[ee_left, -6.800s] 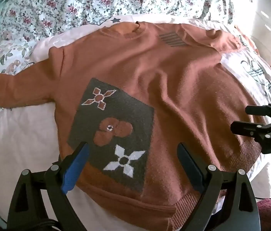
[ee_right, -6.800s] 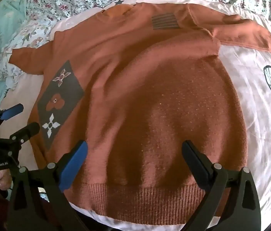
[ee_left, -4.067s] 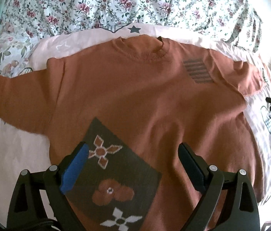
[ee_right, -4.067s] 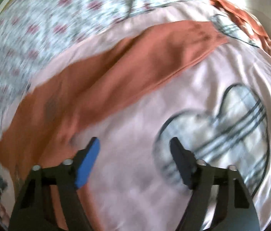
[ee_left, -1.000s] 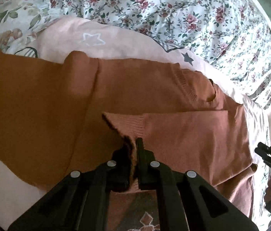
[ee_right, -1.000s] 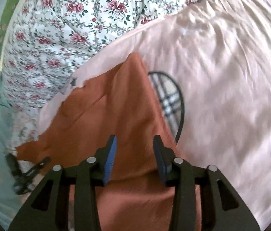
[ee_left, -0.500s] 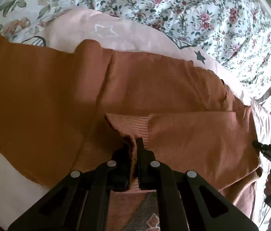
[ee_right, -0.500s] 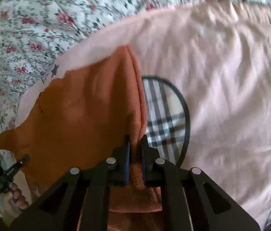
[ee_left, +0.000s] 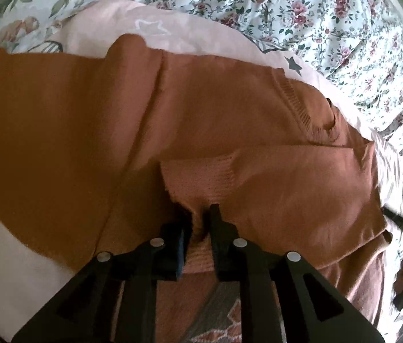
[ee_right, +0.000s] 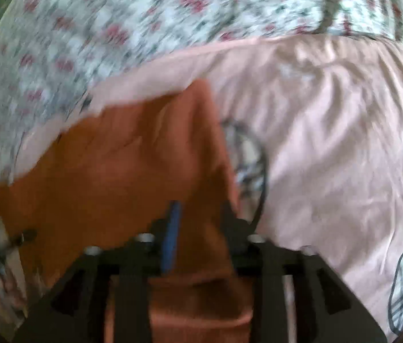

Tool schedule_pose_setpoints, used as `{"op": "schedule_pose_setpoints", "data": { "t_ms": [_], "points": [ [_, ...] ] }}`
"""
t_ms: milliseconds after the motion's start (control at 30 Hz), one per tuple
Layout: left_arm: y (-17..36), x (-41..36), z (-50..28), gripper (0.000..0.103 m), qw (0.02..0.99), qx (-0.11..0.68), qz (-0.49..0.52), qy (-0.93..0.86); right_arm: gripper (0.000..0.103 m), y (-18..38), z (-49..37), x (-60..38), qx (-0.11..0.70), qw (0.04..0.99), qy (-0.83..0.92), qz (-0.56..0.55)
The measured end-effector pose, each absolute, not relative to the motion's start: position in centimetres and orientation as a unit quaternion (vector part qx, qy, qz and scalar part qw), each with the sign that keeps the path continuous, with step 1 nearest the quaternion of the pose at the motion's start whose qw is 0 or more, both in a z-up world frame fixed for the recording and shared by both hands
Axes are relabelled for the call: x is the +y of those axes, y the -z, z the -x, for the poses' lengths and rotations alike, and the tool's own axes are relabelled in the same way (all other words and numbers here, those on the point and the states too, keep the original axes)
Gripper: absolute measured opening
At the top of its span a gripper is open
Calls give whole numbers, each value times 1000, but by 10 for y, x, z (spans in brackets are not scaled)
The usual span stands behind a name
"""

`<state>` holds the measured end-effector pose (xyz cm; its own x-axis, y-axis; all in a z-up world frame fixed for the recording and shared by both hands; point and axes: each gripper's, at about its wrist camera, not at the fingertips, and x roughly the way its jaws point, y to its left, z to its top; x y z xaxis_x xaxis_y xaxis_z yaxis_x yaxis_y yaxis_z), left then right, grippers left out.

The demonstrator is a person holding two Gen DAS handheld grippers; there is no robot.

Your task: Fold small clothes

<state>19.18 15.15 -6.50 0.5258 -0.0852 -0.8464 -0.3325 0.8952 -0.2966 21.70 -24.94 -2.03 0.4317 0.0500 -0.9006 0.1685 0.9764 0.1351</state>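
Rust-orange knit sweater [ee_left: 230,120] – flat on bed, sleeve folded across chest.

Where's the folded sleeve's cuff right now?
Left wrist view: the cuff lies across the sweater, just below the collar, its edge between the left claw's fingers.

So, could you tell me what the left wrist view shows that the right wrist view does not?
Only the left wrist view shows the ribbed cuff of the folded-in sleeve, the neckline and the left gripper, its jaws just opening with the cuff between them. Only the right shows the plaid heart print and the right gripper, jaws just opening. Both show the orange sweater and floral bedding.
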Motion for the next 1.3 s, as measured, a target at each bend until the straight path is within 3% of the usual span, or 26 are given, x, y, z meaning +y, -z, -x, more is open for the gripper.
{"op": "schedule_pose_setpoints", "data": {
  "t_ms": [100, 300, 367, 533, 733, 967, 1000, 1033, 1067, 1100, 1133, 1300],
  "points": [
    [59, 159, -177, 20, 845, 482, 218, -76, 43, 31, -205, -260, 535, 837, 54, -105],
    [39, 208, -136, 39, 845, 462, 238, -123, 44, 6, -188, -278, 528, 829, 78, -167],
    [34, 237, -124, 61, 839, 455, 246, -167, 44, -2, -183, -269, 524, 832, 68, -169],
    [33, 320, -103, 69, 815, 426, 295, -261, 44, -16, -166, -232, 522, 833, 31, -181],
    [24, 411, -95, 70, 791, 374, 344, -341, 44, -17, -152, -180, 545, 821, -16, -173],
    [-33, 452, -108, 76, 818, 317, 276, -394, 44, -2, -145, -152, 574, 796, -37, -190],
    [-35, 455, -112, 75, 819, 316, 270, -396, 44, 1, -147, -149, 579, 792, -38, -190],
    [-36, 460, -117, 65, 820, 317, 263, -398, 44, 2, -148, -147, 580, 791, -40, -190],
    [-35, 464, -120, 34, 821, 320, 263, -393, 44, 2, -150, -144, 580, 791, -44, -190],
    [-32, 470, -124, 17, 821, 329, 273, -379, 44, 2, -151, -142, 580, 791, -46, -190],
    [-30, 471, -126, 9, 820, 331, 278, -374, 44, 1, -151, -140, 579, 792, -50, -189],
    [-38, 453, -120, 5, 847, 301, 274, -340, 44, -5, -152, -140, 572, 798, -57, -181]
  ]
}}
